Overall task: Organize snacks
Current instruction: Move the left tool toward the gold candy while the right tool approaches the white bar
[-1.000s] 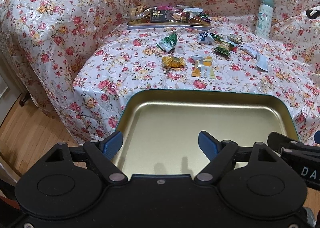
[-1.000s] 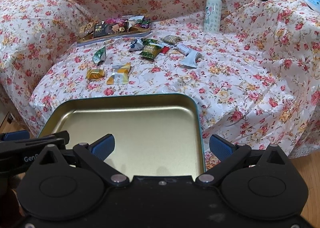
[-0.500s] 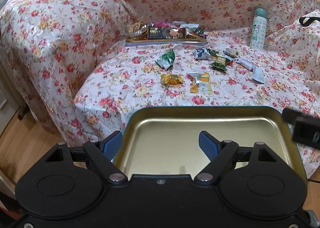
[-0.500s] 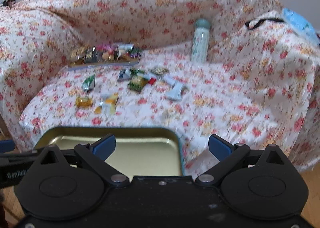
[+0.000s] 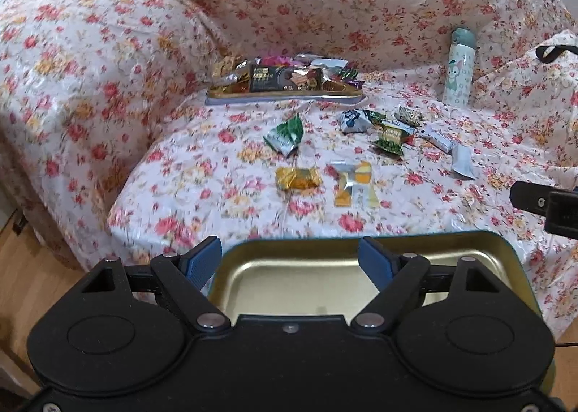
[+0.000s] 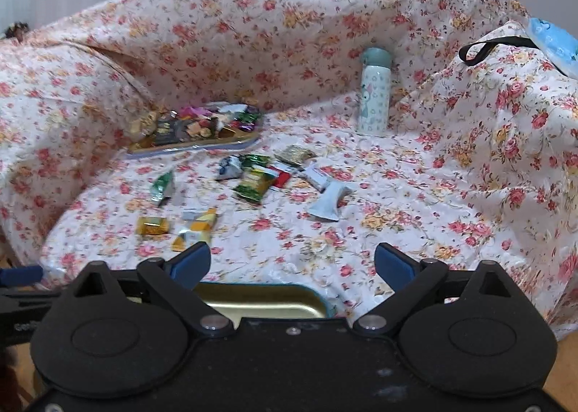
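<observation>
Floral sofa (image 5: pixel 202 173) holds crinkled foil-wrapped snacks (image 5: pixel 298 177).

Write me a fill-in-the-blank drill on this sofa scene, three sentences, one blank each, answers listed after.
1. The gold tin nearest the left gripper holds ____ snacks.
2. The bottle stands ____ near the sofa's backrest.
3. The jaws of the right gripper are ____ and hold nothing.

Missing words: no; upright; open
</observation>
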